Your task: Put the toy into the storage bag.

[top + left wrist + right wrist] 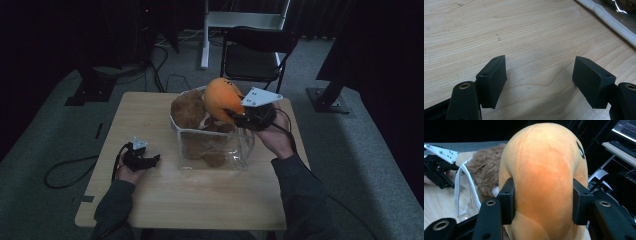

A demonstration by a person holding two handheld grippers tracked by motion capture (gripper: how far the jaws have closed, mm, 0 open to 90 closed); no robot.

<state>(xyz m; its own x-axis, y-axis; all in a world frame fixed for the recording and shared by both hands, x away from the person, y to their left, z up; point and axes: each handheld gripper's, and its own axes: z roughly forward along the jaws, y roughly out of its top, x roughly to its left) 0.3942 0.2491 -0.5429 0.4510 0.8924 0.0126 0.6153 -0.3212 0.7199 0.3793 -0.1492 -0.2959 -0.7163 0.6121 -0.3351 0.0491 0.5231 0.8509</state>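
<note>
- My right gripper (234, 114) is clamped on an orange plush toy (221, 100). Both black pads press into its soft sides, and the toy bulges out between them in the right gripper view (543, 202).
- I hold the orange plush toy (544, 170) up above the clear plastic bag (240, 150), over the bag's back right part. It does not lie down inside the bag.
- A small black oval eye (580, 150) sits high on the toy's right side in the right gripper view.
- A brown fuzzy plush toy (187, 112) sits in the clear bag, just beside the orange one and to its left in the high view. More brown fur shows through the bag's front wall, lower down.
- The bag has a white rim (471, 182) around its open top. The bag stands near the middle of the light wooden table (150, 200).
- My left gripper (145, 159) rests low on the table, near the left edge and well apart from the bag. Its jaws are spread wide and nothing is between them; I see bare wood there (540, 72).
- The bag's white rim (614, 23) crosses the top right corner of the left gripper view.
- A black folding chair (255, 55) stands on the grey floor behind the table.
</note>
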